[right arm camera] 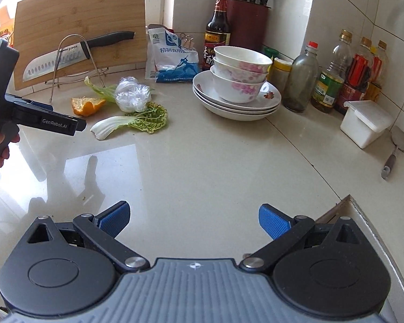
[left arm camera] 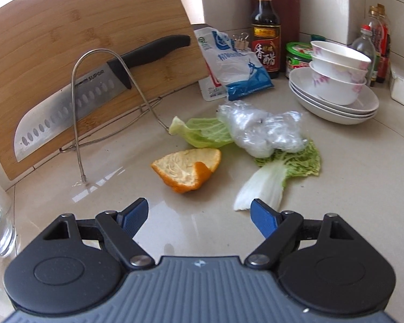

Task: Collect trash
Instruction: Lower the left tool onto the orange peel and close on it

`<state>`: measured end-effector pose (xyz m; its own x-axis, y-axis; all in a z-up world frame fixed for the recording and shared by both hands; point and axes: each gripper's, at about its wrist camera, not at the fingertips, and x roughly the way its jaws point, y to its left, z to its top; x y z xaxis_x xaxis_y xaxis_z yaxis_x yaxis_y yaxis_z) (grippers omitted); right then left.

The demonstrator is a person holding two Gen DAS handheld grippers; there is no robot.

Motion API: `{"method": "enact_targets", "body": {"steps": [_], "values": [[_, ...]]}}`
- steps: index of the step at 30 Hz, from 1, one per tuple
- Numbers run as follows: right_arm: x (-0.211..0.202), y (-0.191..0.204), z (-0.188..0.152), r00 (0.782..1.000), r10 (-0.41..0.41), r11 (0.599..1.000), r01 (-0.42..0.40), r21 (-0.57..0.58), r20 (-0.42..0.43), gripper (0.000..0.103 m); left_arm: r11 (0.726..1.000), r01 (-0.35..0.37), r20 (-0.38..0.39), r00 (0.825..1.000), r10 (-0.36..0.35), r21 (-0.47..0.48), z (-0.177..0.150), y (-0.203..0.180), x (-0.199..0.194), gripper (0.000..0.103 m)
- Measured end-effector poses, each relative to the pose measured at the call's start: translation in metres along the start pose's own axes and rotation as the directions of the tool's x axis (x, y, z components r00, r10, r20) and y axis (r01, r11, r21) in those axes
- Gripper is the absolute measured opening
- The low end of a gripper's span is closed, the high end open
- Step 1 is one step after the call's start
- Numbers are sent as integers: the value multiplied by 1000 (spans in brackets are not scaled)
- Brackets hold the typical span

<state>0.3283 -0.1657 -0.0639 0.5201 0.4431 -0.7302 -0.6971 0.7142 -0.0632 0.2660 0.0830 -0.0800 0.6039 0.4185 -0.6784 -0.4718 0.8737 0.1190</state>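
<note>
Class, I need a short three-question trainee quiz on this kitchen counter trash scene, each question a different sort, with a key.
1. True or false: the left gripper already holds the orange peel.
2. Multiple choice: the crumpled plastic wrap lies on A) the stacked bowls, B) the cabbage leaves, C) the cutting board.
3. Fill in: the knife leans against the ____.

Key: 1 false, both grippers, left and right, are open and empty. 2 B. 3 cutting board.
</note>
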Motion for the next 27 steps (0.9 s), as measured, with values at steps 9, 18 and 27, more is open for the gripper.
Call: {"method": "enact_targets", "body": {"steps": [9,18,27], "values": [[23,12,16,999,31,999,-32,-32,-29,103,999,-20,-5,1000,20,-51,15,8,40,82],[39,14,22,998,40,998,-42,-44,-55,103,996,-16,-14,1000,15,-93,19,10,59,77],[51,20,30,996,64,995,-68,-75,-64,103,992,-15,-3,1000,15,-121,22,14,61,69]]}}
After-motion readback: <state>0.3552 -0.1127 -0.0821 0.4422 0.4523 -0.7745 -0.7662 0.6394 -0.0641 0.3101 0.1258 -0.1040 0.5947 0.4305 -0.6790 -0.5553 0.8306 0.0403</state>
